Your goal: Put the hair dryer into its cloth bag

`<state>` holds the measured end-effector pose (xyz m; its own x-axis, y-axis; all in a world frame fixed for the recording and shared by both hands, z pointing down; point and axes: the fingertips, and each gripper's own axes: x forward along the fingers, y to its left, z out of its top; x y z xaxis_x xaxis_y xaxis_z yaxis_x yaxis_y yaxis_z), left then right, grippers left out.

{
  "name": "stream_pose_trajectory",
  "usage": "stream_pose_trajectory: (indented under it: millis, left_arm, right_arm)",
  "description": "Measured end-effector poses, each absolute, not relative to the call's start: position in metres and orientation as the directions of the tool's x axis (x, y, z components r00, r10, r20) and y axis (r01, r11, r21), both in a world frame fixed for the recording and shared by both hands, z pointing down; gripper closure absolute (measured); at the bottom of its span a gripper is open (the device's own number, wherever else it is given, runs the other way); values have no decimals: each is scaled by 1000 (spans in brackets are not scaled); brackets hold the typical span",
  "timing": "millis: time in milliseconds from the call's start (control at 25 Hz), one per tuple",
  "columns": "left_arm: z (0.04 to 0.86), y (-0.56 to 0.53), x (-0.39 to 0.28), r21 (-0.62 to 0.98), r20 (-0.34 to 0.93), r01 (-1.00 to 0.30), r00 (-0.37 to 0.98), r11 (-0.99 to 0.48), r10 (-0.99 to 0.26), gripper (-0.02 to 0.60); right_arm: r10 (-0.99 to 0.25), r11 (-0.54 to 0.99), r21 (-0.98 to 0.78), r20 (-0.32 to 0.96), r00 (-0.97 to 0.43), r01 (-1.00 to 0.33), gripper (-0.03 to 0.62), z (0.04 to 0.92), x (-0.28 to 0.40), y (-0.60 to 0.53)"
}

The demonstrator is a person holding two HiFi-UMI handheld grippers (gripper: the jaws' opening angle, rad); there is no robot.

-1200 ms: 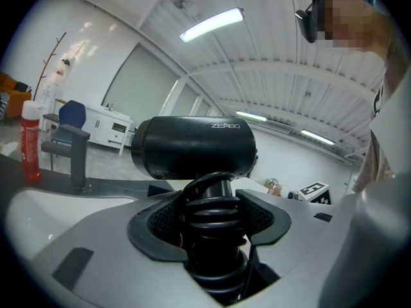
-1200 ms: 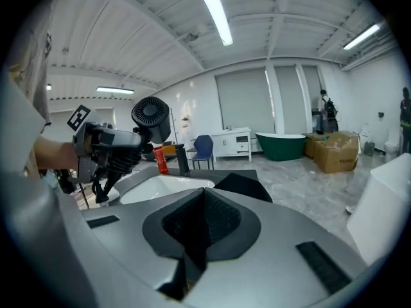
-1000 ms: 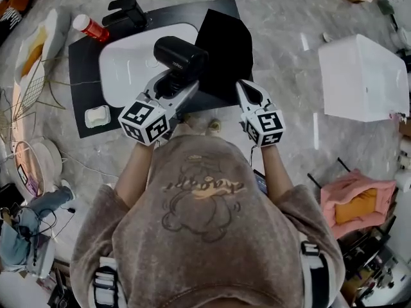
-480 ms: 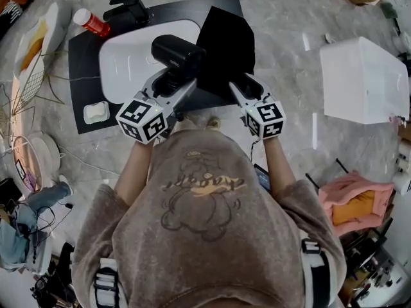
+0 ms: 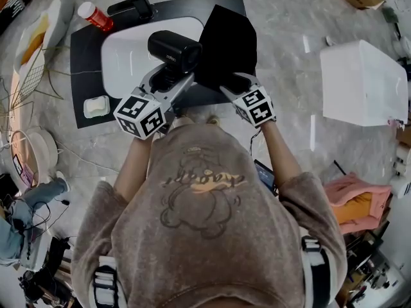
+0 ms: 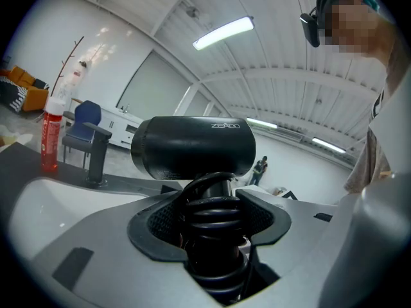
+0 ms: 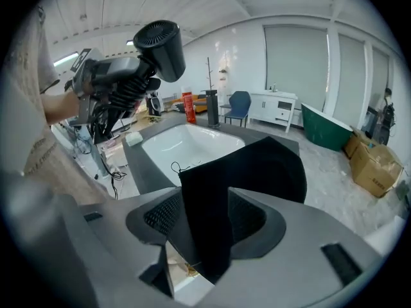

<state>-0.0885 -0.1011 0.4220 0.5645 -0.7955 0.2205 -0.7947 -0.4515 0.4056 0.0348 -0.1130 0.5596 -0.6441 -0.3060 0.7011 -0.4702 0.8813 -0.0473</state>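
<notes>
While my left tool (image 5: 169, 79) is clamped on the cord-wrapped handle of the hair dryer (image 5: 174, 49), raised over the white basin (image 5: 122, 59), my right tool (image 5: 235, 82) has jaws just opening, apart around the black cloth bag (image 5: 228, 40) edge beside it.

Black hair dryer (image 5: 174, 50) upright, limp black cloth bag (image 5: 228, 40) beside

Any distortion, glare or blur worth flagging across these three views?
Head view: sharp, evenly lit. Left gripper view: heavy fisheye, black corners, ceiling strip light blown out, hair dryer crisp. Right gripper view: same fisheye; cloth bag reads as featureless black.
</notes>
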Motion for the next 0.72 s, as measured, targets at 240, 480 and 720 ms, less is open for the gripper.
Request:
stream_pose_trajectory:
  millis: [240, 480, 720]
  left_arm:
    - [423, -99, -91, 414, 218, -800, 550, -434, -806, 324]
    - [423, -94, -97, 416, 220, -811, 528, -411, -820, 324]
    - [426, -88, -107, 419, 228, -822, 506, -385, -832, 324]
  right_arm:
    - [-211, 929, -38, 761, -613, -367, 382, 588, 23, -102]
    - [-145, 961, -19, 816, -560, -277, 410, 614, 16, -93]
    - [-108, 979, 1, 850, -515, -205, 437, 631, 8, -88]
